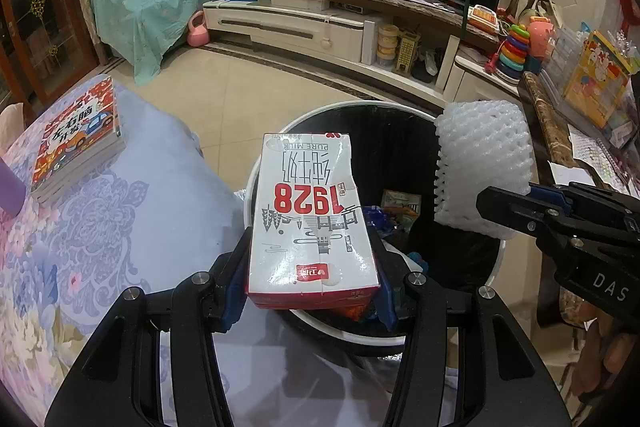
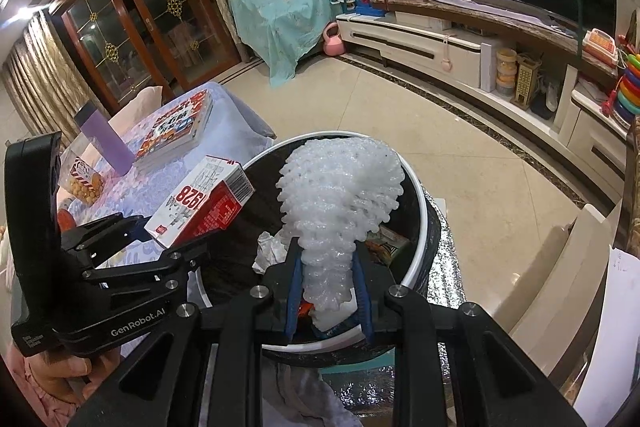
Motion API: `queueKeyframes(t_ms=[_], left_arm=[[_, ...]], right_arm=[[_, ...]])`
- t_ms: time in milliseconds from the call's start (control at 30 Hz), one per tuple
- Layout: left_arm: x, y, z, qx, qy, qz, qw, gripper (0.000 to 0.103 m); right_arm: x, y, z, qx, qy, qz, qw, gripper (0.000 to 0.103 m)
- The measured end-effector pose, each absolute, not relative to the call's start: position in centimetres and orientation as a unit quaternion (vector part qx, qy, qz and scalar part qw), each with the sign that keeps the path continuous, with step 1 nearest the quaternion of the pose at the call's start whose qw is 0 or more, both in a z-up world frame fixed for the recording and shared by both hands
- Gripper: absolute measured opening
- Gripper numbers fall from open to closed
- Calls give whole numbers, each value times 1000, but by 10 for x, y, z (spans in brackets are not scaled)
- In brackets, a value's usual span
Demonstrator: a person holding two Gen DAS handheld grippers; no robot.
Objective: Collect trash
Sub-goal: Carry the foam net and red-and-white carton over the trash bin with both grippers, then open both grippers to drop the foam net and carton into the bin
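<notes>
Tongs clamp trash: left tongs (image 1: 312,291) grip milk carton (image 1: 310,223), right tongs (image 2: 326,291) pinch foam net (image 2: 340,199).

The milk carton (image 1: 312,223) hides most of the bin's (image 1: 460,119) inside in the left wrist view, lower centre. In the right wrist view the foam net (image 2: 340,195) covers the trash beneath it. At the lower left edge of the frame, the hand (image 2: 60,379) is cut off.
</notes>
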State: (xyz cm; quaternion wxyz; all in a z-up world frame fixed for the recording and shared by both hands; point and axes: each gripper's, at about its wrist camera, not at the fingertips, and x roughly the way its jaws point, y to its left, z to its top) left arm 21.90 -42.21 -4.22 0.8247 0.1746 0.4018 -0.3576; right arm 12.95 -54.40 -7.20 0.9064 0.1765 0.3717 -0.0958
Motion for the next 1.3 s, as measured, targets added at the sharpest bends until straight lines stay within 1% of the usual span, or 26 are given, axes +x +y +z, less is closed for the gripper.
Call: queueKeyframes(t_ms=[867,1300], left_arm=[[220,-426,-45,182,404,-361,821,51],[221,-427,-47,185,407,-359,819,51]], right_arm=[[134,-547,-74,165,383,-96,904,24],[133,-552,-74,157,385,-93,905,26]])
